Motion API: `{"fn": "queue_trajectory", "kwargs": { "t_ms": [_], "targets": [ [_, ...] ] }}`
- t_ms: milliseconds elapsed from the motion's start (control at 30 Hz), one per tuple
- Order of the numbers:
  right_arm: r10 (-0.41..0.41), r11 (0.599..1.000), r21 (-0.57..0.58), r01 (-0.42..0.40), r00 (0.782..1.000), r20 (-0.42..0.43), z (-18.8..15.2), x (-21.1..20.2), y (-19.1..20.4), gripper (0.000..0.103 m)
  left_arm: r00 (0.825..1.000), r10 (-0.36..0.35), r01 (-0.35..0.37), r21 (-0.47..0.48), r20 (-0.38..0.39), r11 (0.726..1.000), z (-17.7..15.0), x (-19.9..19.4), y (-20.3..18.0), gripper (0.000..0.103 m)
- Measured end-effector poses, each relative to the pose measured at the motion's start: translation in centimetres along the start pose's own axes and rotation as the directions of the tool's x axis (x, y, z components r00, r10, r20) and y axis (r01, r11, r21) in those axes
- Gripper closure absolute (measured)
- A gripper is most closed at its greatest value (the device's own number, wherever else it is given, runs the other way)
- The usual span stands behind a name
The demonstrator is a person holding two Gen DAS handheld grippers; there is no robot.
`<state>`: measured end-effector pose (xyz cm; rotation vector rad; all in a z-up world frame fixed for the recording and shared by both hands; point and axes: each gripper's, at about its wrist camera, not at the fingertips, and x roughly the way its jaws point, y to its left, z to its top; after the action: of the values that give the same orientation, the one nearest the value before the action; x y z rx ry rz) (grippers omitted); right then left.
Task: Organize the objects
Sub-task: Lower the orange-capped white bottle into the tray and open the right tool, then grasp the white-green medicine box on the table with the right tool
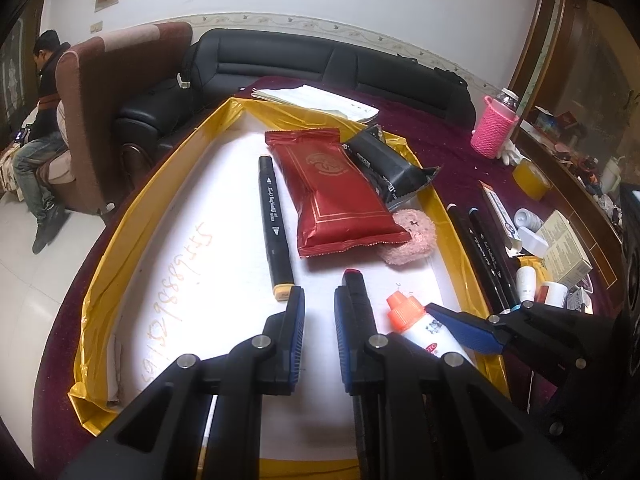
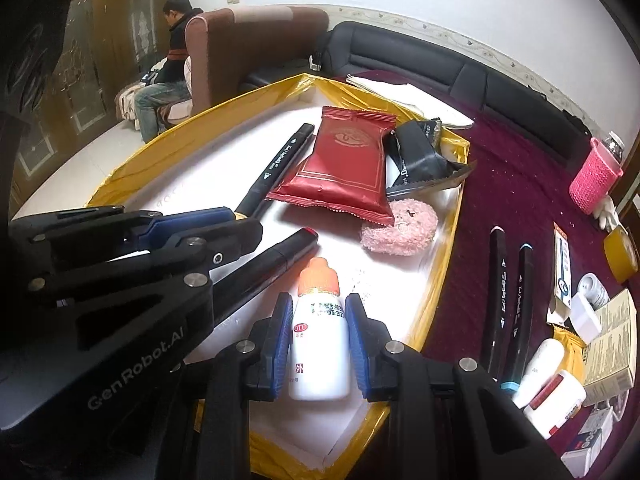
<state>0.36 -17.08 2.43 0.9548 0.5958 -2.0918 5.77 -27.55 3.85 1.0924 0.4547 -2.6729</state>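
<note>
A shallow white tray with a yellow rim (image 1: pixel 132 216) (image 2: pixel 452 216) holds a red packet (image 1: pixel 336 192) (image 2: pixel 344 168), a black packet (image 1: pixel 384 164) (image 2: pixel 424 156), a pink fuzzy piece (image 1: pixel 412 236) (image 2: pixel 400 228) and a black marker with an orange end (image 1: pixel 274 220) (image 2: pixel 276 168). My left gripper (image 1: pixel 320 328) is open over the tray; a red-tipped black marker (image 1: pixel 354 284) (image 2: pixel 264 268) lies beside its right finger. My right gripper (image 2: pixel 318 344) has its pads on both sides of a white bottle with an orange cap (image 2: pixel 318 336) (image 1: pixel 424 324).
On the maroon tablecloth right of the tray lie two black markers (image 2: pixel 508 304) (image 1: pixel 480 252), small white bottles and medicine boxes (image 2: pixel 612 344). A pink knitted bottle holder (image 2: pixel 596 184) and yellow tape roll (image 2: pixel 620 252) stand farther back. Papers (image 1: pixel 320 100) lie behind the tray. A sofa and a seated person are beyond.
</note>
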Motion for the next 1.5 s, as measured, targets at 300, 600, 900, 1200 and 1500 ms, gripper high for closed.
{"fn": "queue_trajectory", "kwargs": {
  "t_ms": [300, 600, 900, 1200, 1500],
  "targets": [
    [-0.024, 1.000, -0.020, 0.024, 1.000, 0.004, -0.1, 0.0, 0.2, 0.073, 1.000, 0.004, -0.004, 0.002, -0.001, 1.000, 0.0, 0.1, 0.1, 0.089],
    [-0.036, 0.999, -0.026, 0.037, 0.999, 0.007, -0.2, -0.3, 0.3, 0.072, 1.000, 0.007, -0.007, 0.002, -0.001, 1.000, -0.1, 0.1, 0.1, 0.089],
    [-0.042, 0.999, -0.027, 0.043, 0.999, 0.016, -0.3, -1.0, 0.2, 0.072, 1.000, 0.015, -0.015, 0.004, -0.001, 1.000, -0.2, 0.1, 0.1, 0.089],
    [-0.045, 0.999, -0.009, 0.046, 0.998, 0.037, -0.7, -2.8, -0.2, 0.069, 0.998, 0.056, -0.056, 0.025, 0.023, 0.998, -0.3, -0.3, -0.4, 0.089],
    [-0.048, 0.998, 0.044, 0.044, 0.996, 0.074, -1.5, -5.7, -1.7, 0.064, 0.980, 0.160, -0.171, 0.099, 0.115, 0.980, -0.3, -1.8, -2.1, 0.089]
  ]
}}
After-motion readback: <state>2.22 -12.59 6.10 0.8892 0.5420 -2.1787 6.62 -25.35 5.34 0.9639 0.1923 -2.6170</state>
